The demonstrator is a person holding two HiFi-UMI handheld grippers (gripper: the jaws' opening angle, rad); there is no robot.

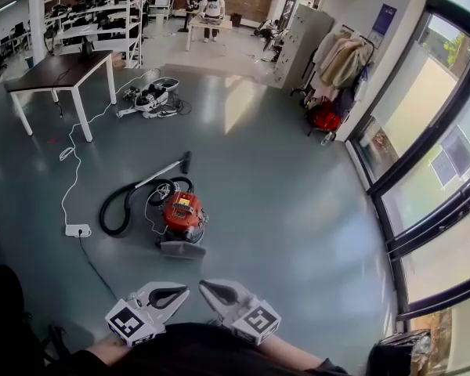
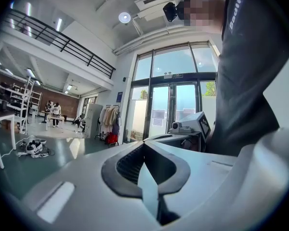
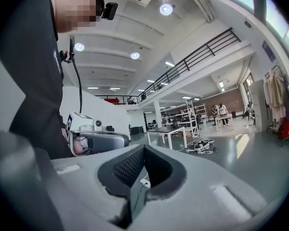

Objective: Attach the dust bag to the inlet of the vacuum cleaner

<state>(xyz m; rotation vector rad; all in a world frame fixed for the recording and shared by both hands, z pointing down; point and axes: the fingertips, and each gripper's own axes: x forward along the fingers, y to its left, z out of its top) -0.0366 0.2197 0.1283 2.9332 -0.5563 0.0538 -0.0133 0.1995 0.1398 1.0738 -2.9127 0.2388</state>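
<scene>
An orange vacuum cleaner [image 1: 180,212] sits on the grey floor a few steps ahead, with its black hose [image 1: 116,207] looped to its left and the wand [image 1: 161,170] lying behind it. A flat grey part [image 1: 182,249] lies at its near end. I cannot make out a dust bag. My left gripper [image 1: 186,291] [image 2: 144,146] and right gripper [image 1: 203,286] [image 3: 144,148] are held close to my body, well short of the vacuum, tips pointing toward each other. Both are shut with nothing between the jaws.
A white power strip [image 1: 78,230] and its cable lie left of the vacuum. A dark-topped table [image 1: 59,72] and another machine [image 1: 153,99] are farther back left. A coat rack [image 1: 338,63] and windows line the right. Two people [image 1: 205,8] stand far off.
</scene>
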